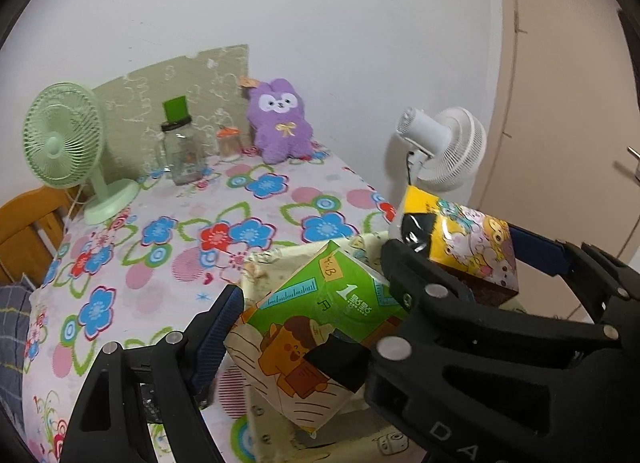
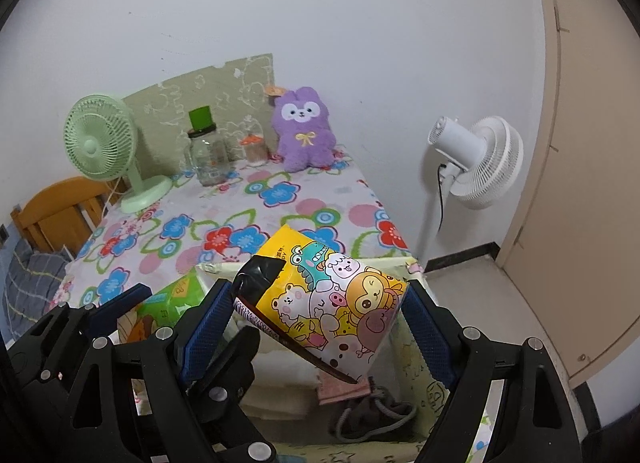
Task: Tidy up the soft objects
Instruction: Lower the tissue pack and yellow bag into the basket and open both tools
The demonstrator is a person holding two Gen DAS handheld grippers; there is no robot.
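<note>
Gripping a tissue pack apiece, the left gripper holds the green pack and the right gripper the yellow pack. Both packs hang just over the open fabric bin at the bench's near edge, so the bin lies straight below, the yellow pack more squarely over it.

Left gripper holding green tissue pack, flowered table

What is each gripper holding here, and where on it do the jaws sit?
Left gripper: green tissue pack, clamped across its two ends. Right gripper: yellow cartoon tissue pack, likewise gripped across its ends.
</note>
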